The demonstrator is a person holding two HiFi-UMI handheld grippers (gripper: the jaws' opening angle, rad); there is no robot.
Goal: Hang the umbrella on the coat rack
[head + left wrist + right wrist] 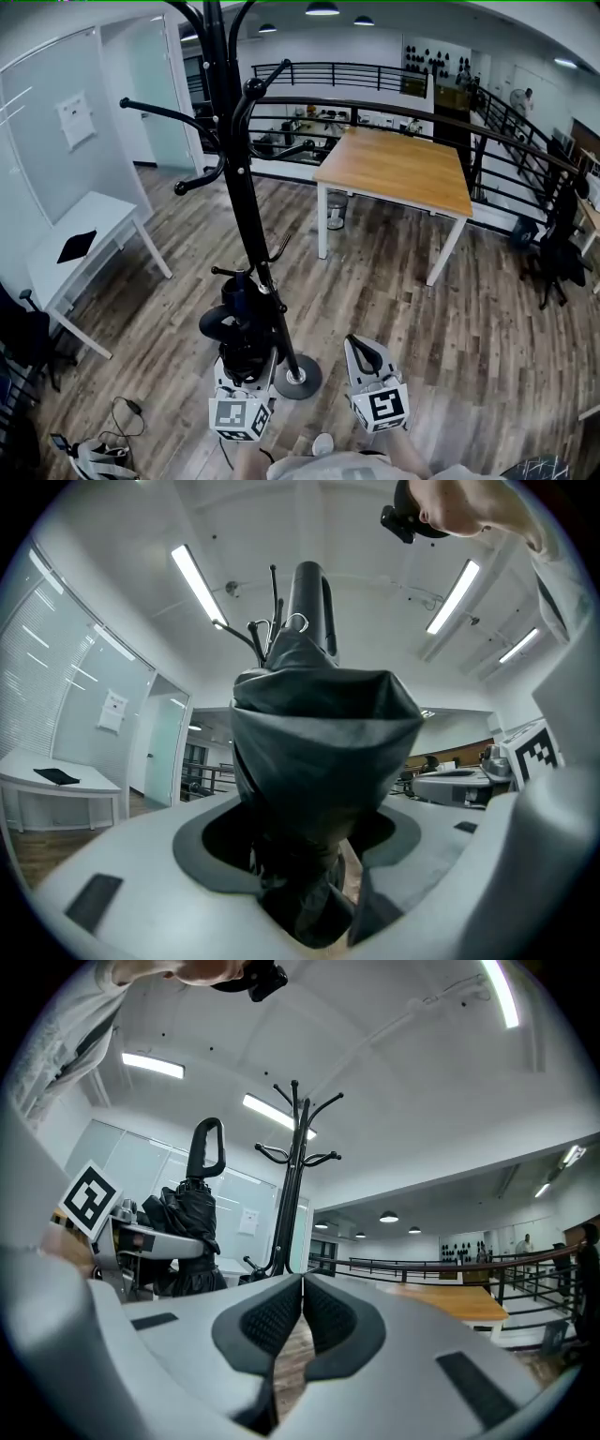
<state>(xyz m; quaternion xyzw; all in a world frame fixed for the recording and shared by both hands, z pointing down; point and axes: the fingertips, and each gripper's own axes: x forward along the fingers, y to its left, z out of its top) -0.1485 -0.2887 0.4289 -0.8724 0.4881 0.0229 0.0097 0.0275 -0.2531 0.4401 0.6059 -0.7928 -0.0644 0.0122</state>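
Wooden-topped table (398, 169), one, white legs, beyond the coat rack (246, 187) and to its right, well apart. Coat rack, one, black, a single pole with curved hooks on a round base; no hook carries anything. White desk (84, 244), one, to the rack's left, with one flat black item (77, 246) on it. Umbrella (242, 328), one, black, folded, standing upright with its handle up, just left of the rack's pole low near the base; whether it touches the pole cannot be told; not hung. Grippers, two. Left gripper (309, 874): jaws wide, clamped on the umbrella's bunched fabric. Right gripper (302, 1307): jaws pressed together, nothing between them, just right of the rack's base.
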